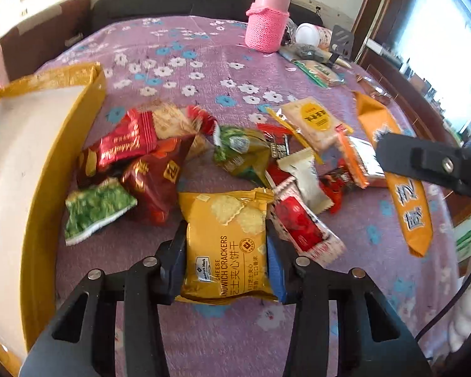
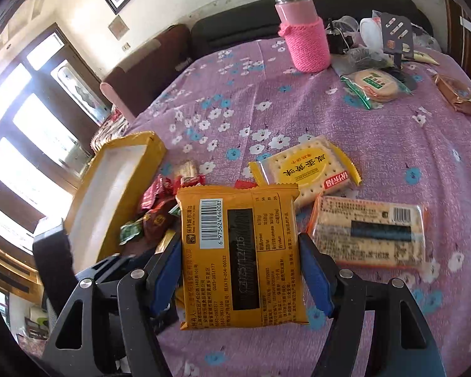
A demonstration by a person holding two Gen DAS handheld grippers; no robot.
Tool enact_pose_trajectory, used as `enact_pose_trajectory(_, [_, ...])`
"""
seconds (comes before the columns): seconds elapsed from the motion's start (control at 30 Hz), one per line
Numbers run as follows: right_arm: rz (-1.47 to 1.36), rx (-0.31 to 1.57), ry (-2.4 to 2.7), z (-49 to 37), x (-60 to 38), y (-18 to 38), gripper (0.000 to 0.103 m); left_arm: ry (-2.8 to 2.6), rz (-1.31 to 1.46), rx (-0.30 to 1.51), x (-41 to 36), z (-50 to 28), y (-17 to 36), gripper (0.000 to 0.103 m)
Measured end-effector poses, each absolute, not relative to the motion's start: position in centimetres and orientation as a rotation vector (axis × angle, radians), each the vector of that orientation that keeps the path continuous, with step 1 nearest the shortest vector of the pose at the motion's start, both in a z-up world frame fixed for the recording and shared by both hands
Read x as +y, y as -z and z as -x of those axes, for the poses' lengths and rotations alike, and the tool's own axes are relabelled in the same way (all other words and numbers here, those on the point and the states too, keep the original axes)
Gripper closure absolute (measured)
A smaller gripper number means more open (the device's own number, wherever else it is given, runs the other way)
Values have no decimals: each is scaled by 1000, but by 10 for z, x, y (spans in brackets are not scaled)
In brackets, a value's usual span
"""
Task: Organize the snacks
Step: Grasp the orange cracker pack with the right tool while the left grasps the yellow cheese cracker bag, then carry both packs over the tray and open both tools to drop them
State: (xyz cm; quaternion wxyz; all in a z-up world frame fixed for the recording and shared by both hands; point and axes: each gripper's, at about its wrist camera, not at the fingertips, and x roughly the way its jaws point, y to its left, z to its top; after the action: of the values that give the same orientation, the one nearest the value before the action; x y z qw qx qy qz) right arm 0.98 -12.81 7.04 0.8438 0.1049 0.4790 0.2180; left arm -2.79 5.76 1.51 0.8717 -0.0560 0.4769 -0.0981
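Both claws grip pkts: left (image 1: pixel 225 251) crackers (image 1: pixel 226 242), right (image 2: pixel 240 260) barcode pack (image 2: pixel 238 257).

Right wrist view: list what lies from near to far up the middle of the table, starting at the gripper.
Right gripper clamped on the orange snack packet → yellow cracker packet → bare flowered tablecloth → pink knitted bottle at the table's far edge.
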Motion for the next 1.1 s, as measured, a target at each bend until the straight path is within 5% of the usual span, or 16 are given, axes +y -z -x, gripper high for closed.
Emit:
enact_pose_trajectory(0.53, [-160,971,-627,29,-29,-108,32,111,359,819,205,101,-88,61])
enact_pose_trajectory(1.1, [-4,1105,-795,33,183,-54,32,-145,384,856,346,89,-44,61])
